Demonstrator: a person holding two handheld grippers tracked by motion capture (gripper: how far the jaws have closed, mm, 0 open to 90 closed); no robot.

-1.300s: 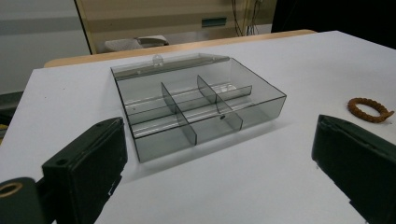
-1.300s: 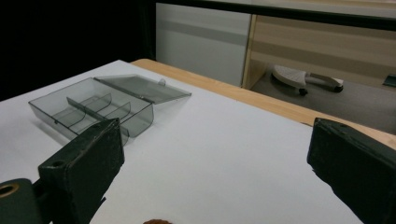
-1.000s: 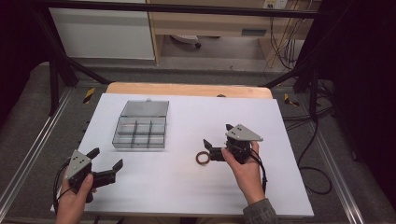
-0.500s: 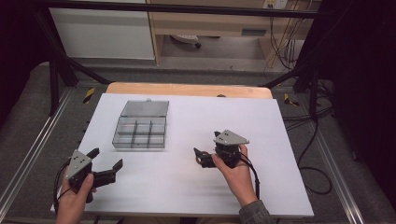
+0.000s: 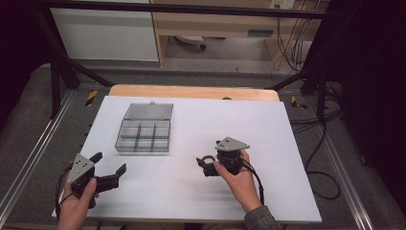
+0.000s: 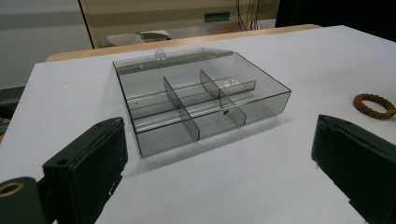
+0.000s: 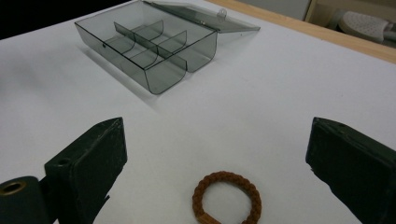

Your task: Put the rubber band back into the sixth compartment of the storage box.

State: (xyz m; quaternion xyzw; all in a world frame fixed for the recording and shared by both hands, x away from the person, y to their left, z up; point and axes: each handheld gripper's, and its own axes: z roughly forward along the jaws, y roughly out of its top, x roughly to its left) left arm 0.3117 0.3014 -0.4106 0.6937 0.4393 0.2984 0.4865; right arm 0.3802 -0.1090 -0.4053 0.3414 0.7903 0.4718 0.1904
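A brown braided ring [image 7: 227, 196] lies flat on the white table, low between the wide-apart jaws of my right gripper [image 7: 217, 140]. From above, that gripper [image 5: 203, 165] sits near the table's middle, and the ring [image 5: 207, 158] peeks out at its tips. My left gripper [image 5: 109, 164] hovers open at the front left, holding nothing. It faces a smoky clear compartment box [image 6: 201, 102], whose lid is laid back. The ring [image 6: 374, 105] shows at the far right of that view. All the box's compartments [image 7: 144, 46] look empty.
The white table top [image 5: 287, 143] has a wooden strip along its far edge. The box [image 5: 143, 135] stands at the back left. Metal frame rails run along both sides, and cables trail off to the right.
My right gripper has moved left and nearer the person, and its open jaws now stand on either side of the ring. The left gripper has stayed put.
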